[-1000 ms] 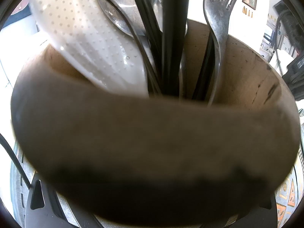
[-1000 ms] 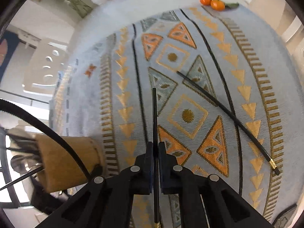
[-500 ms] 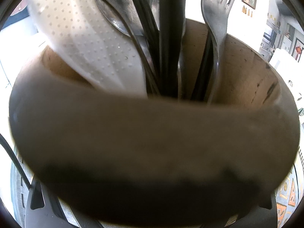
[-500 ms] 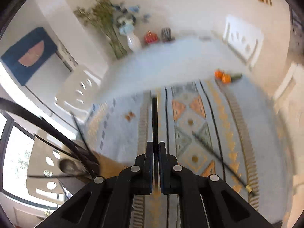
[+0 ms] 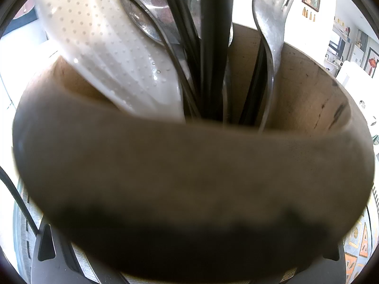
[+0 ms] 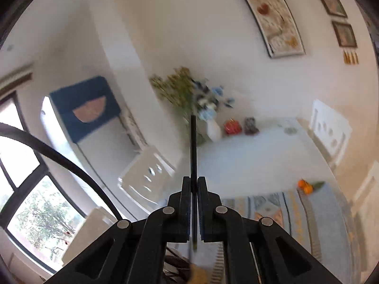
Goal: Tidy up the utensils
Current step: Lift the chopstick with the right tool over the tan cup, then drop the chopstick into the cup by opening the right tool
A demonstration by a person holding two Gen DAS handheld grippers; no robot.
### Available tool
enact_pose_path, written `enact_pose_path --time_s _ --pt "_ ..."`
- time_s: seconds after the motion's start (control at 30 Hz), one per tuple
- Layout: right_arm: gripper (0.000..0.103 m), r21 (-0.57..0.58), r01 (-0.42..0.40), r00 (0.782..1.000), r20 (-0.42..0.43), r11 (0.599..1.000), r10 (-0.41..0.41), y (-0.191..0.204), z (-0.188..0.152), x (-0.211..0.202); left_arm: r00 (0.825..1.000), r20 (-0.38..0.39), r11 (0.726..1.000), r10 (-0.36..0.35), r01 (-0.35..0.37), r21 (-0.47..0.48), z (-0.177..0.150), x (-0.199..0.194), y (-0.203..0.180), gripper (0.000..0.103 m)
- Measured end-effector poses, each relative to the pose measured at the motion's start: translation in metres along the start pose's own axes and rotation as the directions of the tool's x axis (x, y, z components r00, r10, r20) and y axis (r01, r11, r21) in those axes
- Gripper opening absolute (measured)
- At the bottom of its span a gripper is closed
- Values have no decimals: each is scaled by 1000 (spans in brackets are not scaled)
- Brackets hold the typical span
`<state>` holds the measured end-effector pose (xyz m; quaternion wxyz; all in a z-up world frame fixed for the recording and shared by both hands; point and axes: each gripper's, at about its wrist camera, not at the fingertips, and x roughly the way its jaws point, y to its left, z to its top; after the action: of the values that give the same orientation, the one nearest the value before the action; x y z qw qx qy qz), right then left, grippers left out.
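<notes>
While the right gripper (image 6: 194, 184) points out across the room, its two black jaws are pressed together on a thin black chopstick (image 6: 193, 146). That stick runs straight up the middle of the right wrist view, from a tip below the pads, through the pinch, to a blunt end in front of a blurred vase of flowers (image 6: 213, 130). Beyond lies a table under a patterned cloth (image 6: 305, 210), with two oranges (image 6: 305, 186) near its far edge. A white chair (image 6: 146, 177) stands at the left of the table.

Left gripper (image 5: 187, 255): only dark finger bases show at the bottom corners of the left wrist view; the wooden utensil holder (image 5: 189, 177) fills the frame between them, very close to the lens. The jaws look closed on its wall, though the contact itself is blurred. Inside the holder stand a white dotted spatula (image 5: 106, 54) leaning left, a metal spoon (image 5: 146, 19) behind it, dark sticks (image 5: 214, 47) at the centre, and a metal fork (image 5: 270, 23) to the right, tines up.

The held chopstick is not in the holder.
</notes>
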<state>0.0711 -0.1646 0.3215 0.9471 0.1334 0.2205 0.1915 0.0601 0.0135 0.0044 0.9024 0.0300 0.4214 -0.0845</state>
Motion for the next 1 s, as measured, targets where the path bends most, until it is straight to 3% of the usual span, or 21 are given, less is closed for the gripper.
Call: enact_pose_path --time_s 0.3,0.73,1.0 --pt "5 -55 -86 996 11 995 87 28 2 -12 1000 0 1000 0 0 0 0 0 0 100" --pt "5 -115 -71 989 -139 991 55 41 -52 37 1000 0 1000 0 0 0 0 0 -1 100" --pt "5 -248 -30 986 -169 968 -13 65 -81 50 1000 0 1000 0 0 -2 0 0 1 100"
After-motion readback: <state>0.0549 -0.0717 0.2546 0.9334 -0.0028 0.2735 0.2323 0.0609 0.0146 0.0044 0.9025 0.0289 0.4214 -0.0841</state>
